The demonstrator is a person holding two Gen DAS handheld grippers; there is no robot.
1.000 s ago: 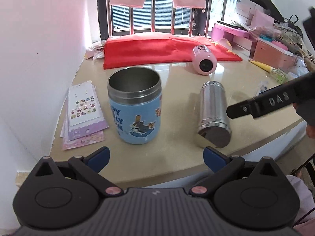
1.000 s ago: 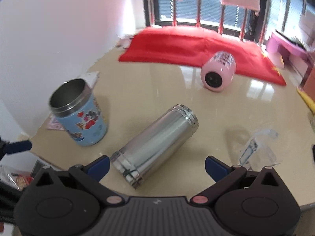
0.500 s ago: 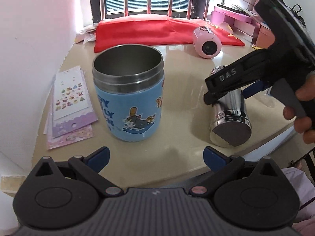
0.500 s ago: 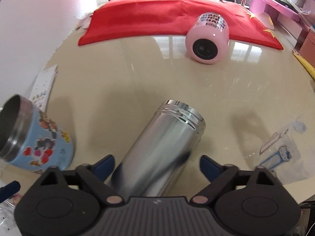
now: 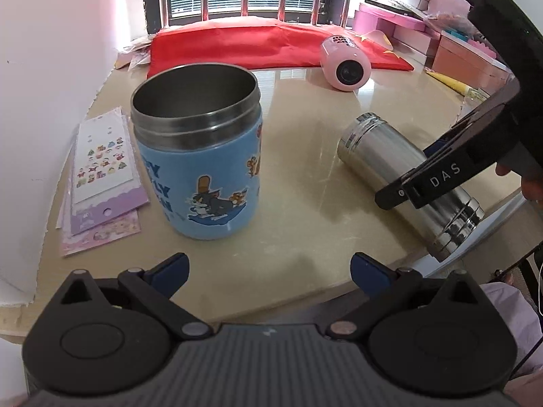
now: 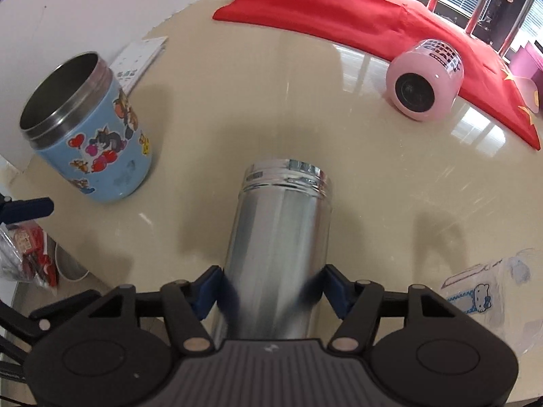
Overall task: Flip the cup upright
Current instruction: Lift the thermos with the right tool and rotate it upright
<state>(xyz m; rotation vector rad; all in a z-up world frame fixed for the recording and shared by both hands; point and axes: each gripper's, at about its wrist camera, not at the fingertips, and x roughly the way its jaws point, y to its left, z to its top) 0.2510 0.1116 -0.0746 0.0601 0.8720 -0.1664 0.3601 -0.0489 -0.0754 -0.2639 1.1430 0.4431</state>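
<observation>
Right gripper (image 6: 271, 288) fingers (image 6: 207, 290) astride lying steel cup (image 6: 278, 237), pads touching.

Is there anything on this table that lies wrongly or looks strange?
Yes. The steel cup lies on its side, the right hand-held gripper closing around it. The pink cup also lies on its side by the red cloth. The blue cup stands upright.

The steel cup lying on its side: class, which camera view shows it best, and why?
The left wrist view: the whole steel cup shows lying on the table, right gripper around it. The right wrist view shows only its far part, between the jaws.
</observation>
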